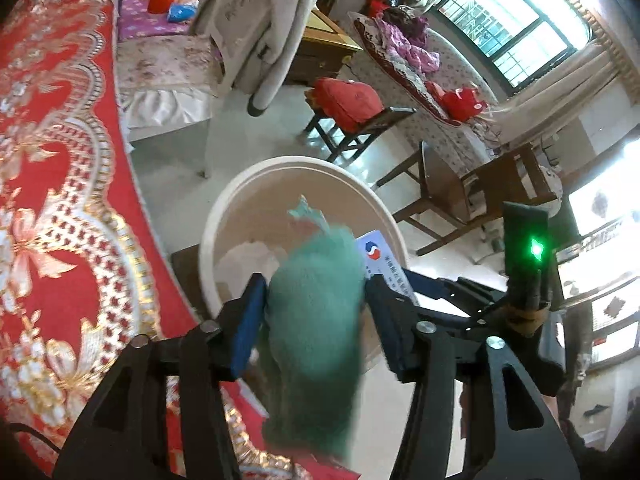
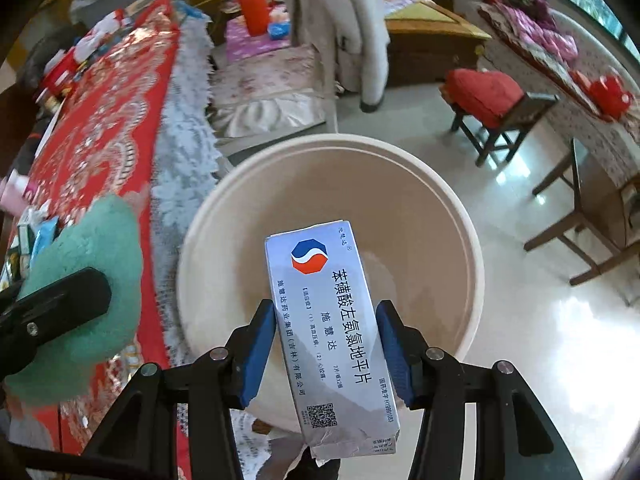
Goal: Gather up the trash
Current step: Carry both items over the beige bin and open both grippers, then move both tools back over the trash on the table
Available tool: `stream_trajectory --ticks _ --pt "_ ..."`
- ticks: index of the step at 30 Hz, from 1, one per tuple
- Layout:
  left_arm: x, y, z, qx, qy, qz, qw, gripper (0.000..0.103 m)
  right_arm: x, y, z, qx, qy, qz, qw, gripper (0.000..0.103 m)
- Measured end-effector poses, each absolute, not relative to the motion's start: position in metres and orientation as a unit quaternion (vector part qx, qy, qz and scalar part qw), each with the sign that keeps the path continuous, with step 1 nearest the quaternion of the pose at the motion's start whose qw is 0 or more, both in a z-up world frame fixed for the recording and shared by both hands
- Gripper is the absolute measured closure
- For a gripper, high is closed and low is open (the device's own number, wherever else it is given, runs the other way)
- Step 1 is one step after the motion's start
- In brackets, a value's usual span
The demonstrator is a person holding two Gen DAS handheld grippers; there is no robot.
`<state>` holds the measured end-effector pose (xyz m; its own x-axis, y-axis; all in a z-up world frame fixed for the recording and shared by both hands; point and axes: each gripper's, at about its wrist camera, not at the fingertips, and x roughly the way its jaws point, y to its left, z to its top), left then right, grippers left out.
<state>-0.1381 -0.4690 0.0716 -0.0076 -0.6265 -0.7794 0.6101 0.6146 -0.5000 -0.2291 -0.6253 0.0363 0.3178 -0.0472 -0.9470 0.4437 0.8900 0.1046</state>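
My left gripper (image 1: pixel 316 304) is shut on a green crumpled wad (image 1: pixel 316 320) and holds it over the rim of a cream round bin (image 1: pixel 240 192). White paper (image 1: pixel 248 260) lies inside the bin. My right gripper (image 2: pixel 326 332) is shut on a silver medicine box (image 2: pixel 332 320) with a red and blue logo, held above the same bin (image 2: pixel 440 184). The box also shows in the left wrist view (image 1: pixel 384 260). The green wad (image 2: pixel 92 264) and my left gripper's finger (image 2: pixel 60 300) appear at the left of the right wrist view.
A table with a red and gold cloth (image 1: pixel 52 160) and white lace edge (image 2: pixel 184 120) stands left of the bin, with small items (image 2: pixel 32 232) on it. Wooden stools (image 2: pixel 500 120) and a chair (image 1: pixel 480 196) stand on the shiny floor to the right.
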Motion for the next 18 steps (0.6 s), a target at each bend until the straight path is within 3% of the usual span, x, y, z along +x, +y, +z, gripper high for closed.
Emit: stream_trajectory --ticks 10,18 --pt "-0.137 -0.456 0.072 -0.016 0.561 -0.406 0.721 0.042 -0.231 -0.633 0.023 0.188 0.575 -0.161 0.779 0.043" --pt "-0.134 -0.421 0.081 0.009 0.534 -0.348 0.77 0.042 -0.223 -0.608 0.033 0.173 0.571 -0.14 0.79 0.042"
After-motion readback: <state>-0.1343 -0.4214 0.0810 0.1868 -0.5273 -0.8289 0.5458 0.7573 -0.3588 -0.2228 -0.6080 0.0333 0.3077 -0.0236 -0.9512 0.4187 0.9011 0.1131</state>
